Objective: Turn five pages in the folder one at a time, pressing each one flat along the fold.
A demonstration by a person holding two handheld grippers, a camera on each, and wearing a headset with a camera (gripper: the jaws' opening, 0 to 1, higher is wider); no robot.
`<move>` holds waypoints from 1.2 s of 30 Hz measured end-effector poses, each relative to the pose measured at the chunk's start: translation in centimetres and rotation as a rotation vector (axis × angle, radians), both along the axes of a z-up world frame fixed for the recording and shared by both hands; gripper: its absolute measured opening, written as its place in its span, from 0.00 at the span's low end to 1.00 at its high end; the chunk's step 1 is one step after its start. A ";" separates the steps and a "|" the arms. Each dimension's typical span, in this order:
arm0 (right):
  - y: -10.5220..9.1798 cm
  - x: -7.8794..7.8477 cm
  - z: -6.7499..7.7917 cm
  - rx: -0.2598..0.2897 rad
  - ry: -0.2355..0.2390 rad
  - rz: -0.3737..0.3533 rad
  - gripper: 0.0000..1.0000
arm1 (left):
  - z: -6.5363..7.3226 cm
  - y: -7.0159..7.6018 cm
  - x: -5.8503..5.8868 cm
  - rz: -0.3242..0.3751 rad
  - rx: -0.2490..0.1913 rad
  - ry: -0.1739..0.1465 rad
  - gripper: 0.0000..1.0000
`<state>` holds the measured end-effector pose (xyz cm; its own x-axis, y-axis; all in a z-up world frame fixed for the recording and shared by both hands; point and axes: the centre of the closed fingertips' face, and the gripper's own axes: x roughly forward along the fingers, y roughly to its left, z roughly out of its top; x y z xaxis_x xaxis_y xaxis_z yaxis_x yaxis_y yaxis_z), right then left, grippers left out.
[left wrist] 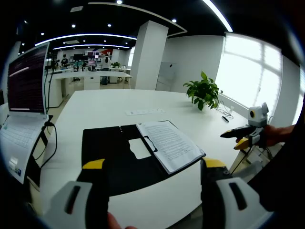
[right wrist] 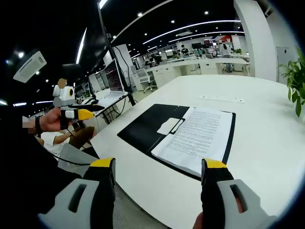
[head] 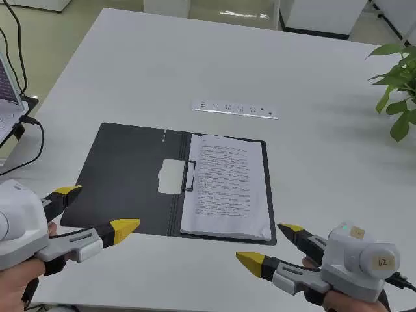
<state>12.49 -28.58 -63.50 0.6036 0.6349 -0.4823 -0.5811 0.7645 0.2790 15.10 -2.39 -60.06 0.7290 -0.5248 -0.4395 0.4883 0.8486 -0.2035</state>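
- The left gripper, a white-bodied tool with black jaws and yellow tips, was held above the near left edge of the white table. Its jaws were spread wide and nothing was between them.
- The black plastic folder was lying open and flat in the middle of the table, near both grippers but touched by neither. Its left cover was bare except for a small white patch.
- The fold, with a black metal clip beside it, was seen between the bare cover and the paper. It was judged that each turned page should be pressed here with the flat of a jaw, drawn slowly along the whole fold.
- The stack of white printed pages was resting on the right half of the folder. No page was seen lifted, so the first turn was judged as not yet begun.
- It was judged that only the top sheet should be taken, at its free right edge or its near corner, with a light pinch, so that two sheets would not be carried over together.
- The right gripper, of the same make, was held near the near right corner of the folder, with its jaws apart and empty. Being closer to the free edge, it was judged the better one for the lifting, while the left one could receive and flatten the page.
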 end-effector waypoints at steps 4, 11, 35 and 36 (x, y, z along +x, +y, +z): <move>0.4 0.2 0.1 0.001 0.003 0.006 0.74 | 0.1 -0.2 0.3 -0.008 -0.002 -0.003 0.81; 1.4 0.7 1.0 -0.015 -0.003 0.028 0.73 | 0.5 -0.6 0.7 -0.027 -0.014 -0.013 0.82; 1.6 0.5 1.7 -0.023 -0.024 -0.015 0.74 | 0.4 -0.2 1.0 -0.065 -0.020 -0.009 0.81; 1.5 0.5 1.7 -0.023 -0.023 -0.017 0.73 | 0.4 -0.2 1.0 -0.062 -0.021 -0.010 0.81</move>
<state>12.98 -27.06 -61.83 0.6253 0.6134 -0.4824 -0.5740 0.7803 0.2483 16.08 -2.61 -59.64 0.6986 -0.5786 -0.4209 0.5422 0.8119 -0.2163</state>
